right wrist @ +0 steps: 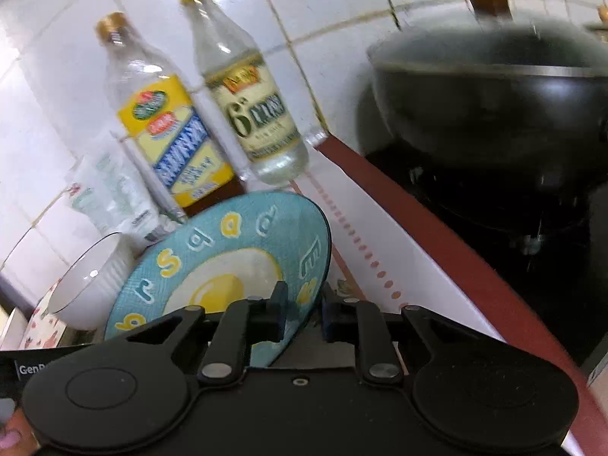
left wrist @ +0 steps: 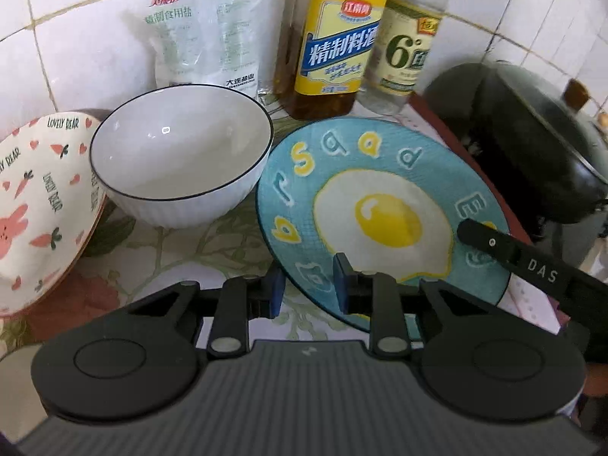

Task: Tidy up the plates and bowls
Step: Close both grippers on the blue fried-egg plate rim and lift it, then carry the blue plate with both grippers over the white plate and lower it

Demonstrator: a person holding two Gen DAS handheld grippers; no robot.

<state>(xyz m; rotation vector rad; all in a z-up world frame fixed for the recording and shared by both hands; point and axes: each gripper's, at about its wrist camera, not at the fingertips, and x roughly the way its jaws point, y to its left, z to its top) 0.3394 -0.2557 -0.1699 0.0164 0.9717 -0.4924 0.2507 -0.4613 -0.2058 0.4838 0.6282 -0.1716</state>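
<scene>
We're gripping the egg plate point(left wrist: 380, 205) rim, both grippers' point(left wrist: 309, 288) point(right wrist: 302, 313) fingers clenched; only left view is showing the bear plate point(left wrist: 41, 205) crowding the white bowl point(left wrist: 182, 152).

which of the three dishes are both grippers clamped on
The blue fried-egg plate: the left gripper and right gripper pinch its rim. The white bowl and bunny-print plate sit untouched beside it.
</scene>
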